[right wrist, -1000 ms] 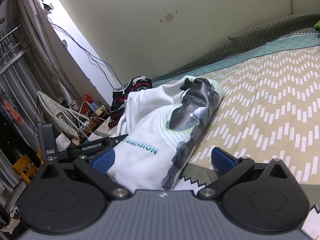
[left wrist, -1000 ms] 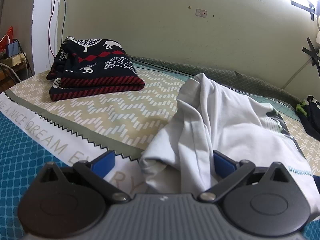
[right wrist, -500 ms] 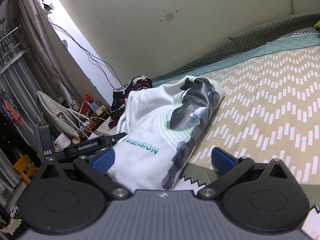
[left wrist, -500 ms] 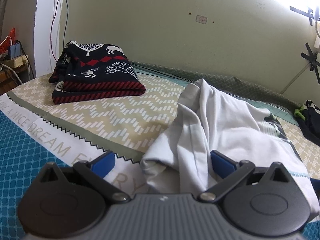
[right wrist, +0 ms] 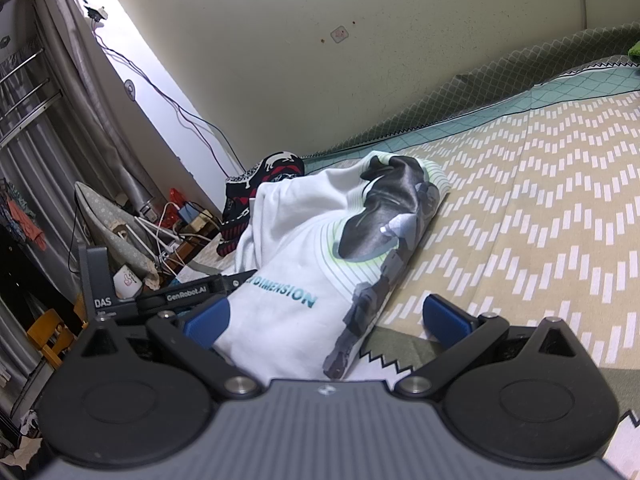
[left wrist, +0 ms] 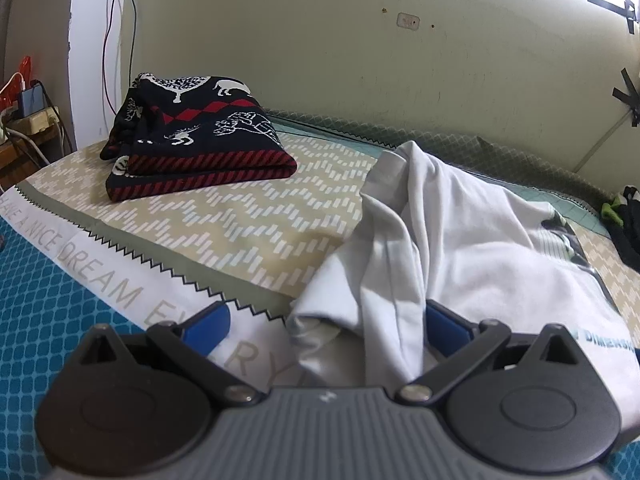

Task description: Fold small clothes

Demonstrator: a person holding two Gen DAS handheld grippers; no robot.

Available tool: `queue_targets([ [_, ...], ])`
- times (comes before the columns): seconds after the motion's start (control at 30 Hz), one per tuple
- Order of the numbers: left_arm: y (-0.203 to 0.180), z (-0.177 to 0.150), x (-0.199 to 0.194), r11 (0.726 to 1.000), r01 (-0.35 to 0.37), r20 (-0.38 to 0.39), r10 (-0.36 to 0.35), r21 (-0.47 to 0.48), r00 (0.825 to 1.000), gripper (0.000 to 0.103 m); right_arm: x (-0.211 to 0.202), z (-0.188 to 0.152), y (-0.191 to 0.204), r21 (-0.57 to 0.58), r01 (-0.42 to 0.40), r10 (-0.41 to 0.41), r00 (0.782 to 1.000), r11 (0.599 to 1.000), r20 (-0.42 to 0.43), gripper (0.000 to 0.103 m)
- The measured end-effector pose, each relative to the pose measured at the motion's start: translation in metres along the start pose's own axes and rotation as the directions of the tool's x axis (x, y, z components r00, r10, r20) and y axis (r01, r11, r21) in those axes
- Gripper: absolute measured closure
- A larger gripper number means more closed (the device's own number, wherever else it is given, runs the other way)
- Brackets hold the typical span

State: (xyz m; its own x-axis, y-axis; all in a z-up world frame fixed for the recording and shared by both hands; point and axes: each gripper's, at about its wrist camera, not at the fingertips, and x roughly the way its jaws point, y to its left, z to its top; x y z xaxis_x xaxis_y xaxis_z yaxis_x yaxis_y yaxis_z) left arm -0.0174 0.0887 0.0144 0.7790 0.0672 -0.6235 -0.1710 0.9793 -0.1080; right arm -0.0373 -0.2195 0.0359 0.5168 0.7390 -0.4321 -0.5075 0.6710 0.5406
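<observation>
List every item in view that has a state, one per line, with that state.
white T-shirt: crumpled, unfolded, on the bed
dark patterned sweater: folded, lying flat
left gripper: open, shirt fabric between its fingers
right gripper: open, astride the shirt's edge

A pale, stained green-cream wall (left wrist: 320,60) bearing a small white switch plate (left wrist: 408,21) rises behind the bed's beige chevron-patterned cover (right wrist: 560,208), while a grey floral ironing board (right wrist: 116,236) leans beside grey curtains (right wrist: 52,140).
</observation>
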Motion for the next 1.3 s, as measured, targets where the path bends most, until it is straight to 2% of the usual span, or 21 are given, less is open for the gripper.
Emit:
queue_targets([
  [0.83,-0.0008,-0.0007,0.0004,1.000,-0.002,-0.003,0.002,0.007,1.000,0.000,0.0000,-0.0002,-0.0001,-0.001,0.000,0.000,1.000,1.000,0.001,0.006],
  [1.3,0.0063,0.0018,-0.0004,0.999,0.044,-0.022,-0.043,0.019,0.999,0.000,-0.0002,-0.0003,-0.0002,-0.001,0.001,-0.001,1.000,1.000,0.003,0.006],
])
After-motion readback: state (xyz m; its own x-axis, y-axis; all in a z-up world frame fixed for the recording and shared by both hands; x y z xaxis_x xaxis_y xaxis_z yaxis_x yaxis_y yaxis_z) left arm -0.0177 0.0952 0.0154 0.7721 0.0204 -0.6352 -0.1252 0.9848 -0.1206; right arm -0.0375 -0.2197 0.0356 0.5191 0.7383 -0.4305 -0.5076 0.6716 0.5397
